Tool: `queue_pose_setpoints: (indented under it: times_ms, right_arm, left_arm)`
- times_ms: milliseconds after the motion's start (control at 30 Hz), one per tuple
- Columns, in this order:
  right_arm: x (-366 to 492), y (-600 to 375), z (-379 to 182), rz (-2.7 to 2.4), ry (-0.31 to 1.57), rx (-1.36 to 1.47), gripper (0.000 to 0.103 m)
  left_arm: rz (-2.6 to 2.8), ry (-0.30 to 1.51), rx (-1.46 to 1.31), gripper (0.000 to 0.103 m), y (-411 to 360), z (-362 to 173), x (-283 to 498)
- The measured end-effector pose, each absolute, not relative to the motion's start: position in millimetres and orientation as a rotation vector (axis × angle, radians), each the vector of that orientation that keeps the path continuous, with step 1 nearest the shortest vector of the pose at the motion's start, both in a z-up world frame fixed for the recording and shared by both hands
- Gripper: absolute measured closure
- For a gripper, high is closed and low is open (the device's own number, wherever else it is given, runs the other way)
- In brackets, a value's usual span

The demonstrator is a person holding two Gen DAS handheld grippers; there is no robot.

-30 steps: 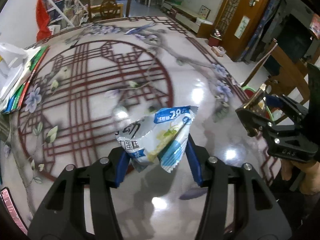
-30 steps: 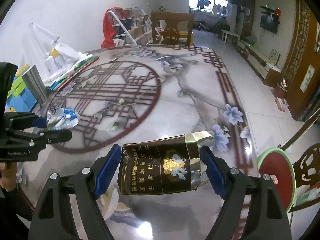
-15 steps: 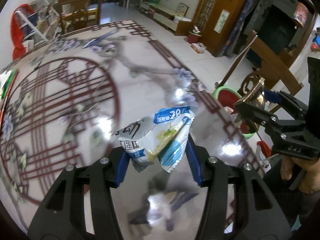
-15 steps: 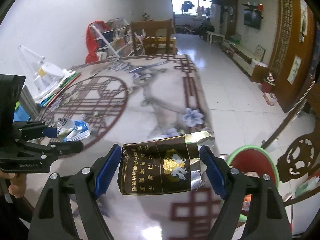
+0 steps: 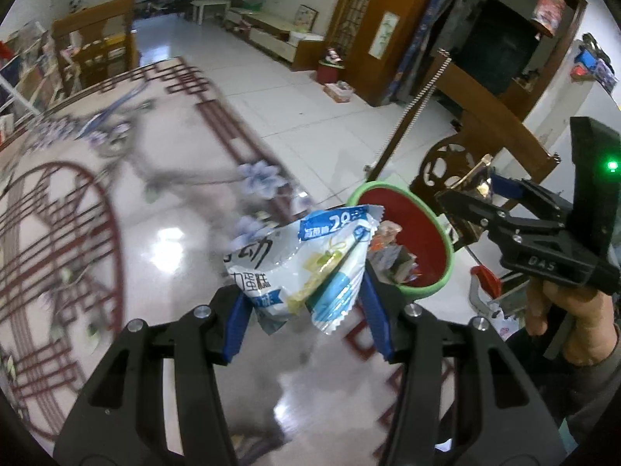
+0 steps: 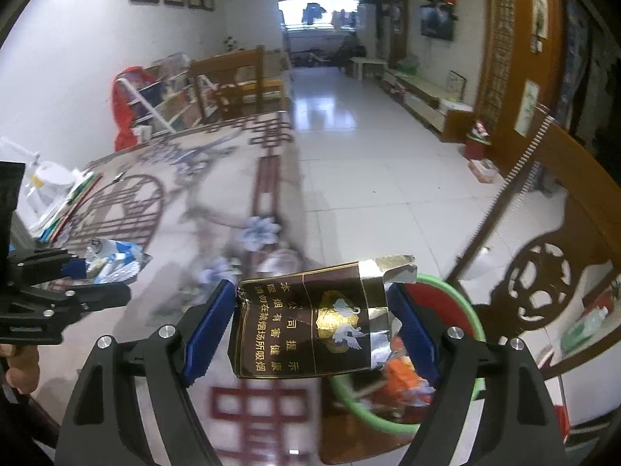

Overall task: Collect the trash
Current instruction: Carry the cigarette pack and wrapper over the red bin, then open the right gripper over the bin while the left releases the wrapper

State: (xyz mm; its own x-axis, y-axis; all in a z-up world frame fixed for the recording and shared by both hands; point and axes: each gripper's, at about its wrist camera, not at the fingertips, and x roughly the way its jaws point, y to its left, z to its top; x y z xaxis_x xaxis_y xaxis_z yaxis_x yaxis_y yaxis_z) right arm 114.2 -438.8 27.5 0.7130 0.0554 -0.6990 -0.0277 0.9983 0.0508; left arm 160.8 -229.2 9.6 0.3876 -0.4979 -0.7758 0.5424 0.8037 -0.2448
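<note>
My left gripper (image 5: 304, 310) is shut on a crumpled white-and-blue snack wrapper (image 5: 299, 264), held above the patterned table's right edge. Just beyond it on the floor stands a bin with a green rim (image 5: 446, 272), red inside, with several wrappers in it. My right gripper (image 6: 312, 326) is shut on a flattened black-and-gold cigarette pack (image 6: 310, 330), which hangs over the table edge with the same bin's green rim (image 6: 471, 310) right behind it. Each gripper also shows in the other's view: the right gripper (image 5: 471, 194) at right, the left gripper (image 6: 93, 275) at left.
The glossy table (image 5: 116, 213) with red lattice and flower print fills the left. A carved wooden chair (image 6: 543, 283) stands close to the right of the bin. Papers and a white lamp (image 6: 46, 190) lie at the table's far left. White floor tiles stretch beyond.
Both grippers have swung to the right across the table, each still holding its piece of trash. The bin has come into view, close beyond both.
</note>
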Motion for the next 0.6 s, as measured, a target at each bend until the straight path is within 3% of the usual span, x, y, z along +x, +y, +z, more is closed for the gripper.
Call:
queue_pose_setpoints:
  times_ms: [600]
  right_arm:
    - [113,-554,-9,-0.135,0.829,0.192,0.026]
  left_arm:
    - [-0.875,0.979,0.157,0.053,-354,0,161]
